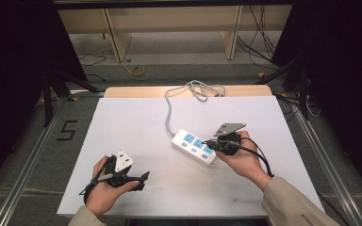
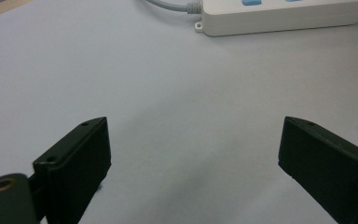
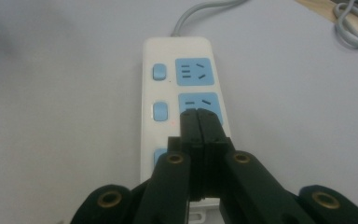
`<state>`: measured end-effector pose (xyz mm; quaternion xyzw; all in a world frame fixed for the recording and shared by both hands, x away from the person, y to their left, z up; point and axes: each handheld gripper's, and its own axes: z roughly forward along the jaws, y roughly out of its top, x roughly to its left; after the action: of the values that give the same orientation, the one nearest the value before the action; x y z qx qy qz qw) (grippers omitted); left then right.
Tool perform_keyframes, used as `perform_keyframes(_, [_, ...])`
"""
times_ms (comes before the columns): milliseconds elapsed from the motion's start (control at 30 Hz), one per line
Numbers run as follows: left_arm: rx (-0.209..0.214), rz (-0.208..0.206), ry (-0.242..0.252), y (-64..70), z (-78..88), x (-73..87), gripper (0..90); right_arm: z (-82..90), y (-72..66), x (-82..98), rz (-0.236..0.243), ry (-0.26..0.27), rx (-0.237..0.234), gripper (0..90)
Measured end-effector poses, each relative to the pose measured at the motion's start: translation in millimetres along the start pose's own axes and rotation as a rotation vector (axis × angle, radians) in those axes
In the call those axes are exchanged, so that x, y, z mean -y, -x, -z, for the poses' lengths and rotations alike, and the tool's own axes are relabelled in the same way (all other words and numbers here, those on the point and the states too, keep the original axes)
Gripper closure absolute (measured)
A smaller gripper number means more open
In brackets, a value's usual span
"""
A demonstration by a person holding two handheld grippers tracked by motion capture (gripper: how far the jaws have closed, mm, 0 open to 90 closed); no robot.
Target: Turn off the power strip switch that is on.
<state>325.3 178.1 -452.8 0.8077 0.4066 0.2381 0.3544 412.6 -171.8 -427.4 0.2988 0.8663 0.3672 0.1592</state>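
Note:
A white power strip with blue sockets and blue switches lies on the white table; its grey cord runs to a coil at the far edge. My right gripper hangs over the strip's near end, jaws shut with nothing between them. In the right gripper view the closed tips sit above the middle socket of the power strip, beside a blue switch. My left gripper rests low at the near left, jaws open and empty. Its view looks across bare table toward the strip.
The white table top has a wooden strip along its far edge, where the coiled cord lies. Shelving and loose cables stand on the floor beyond. Metal rails run along both sides of the table.

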Motion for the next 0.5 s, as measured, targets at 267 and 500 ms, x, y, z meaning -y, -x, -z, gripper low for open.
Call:
perform_keyframes(267, [0.001,0.0,0.002,0.4,-0.1,-0.2,8.8,-4.1,-0.8,-5.3,0.0,-0.007,-0.006,90.0])
perform_keyframes(500, [0.002,0.002,0.005,0.6,-0.1,-0.5,8.8,-8.7,-2.0,-11.0,0.008,-0.015,-0.013,90.0])
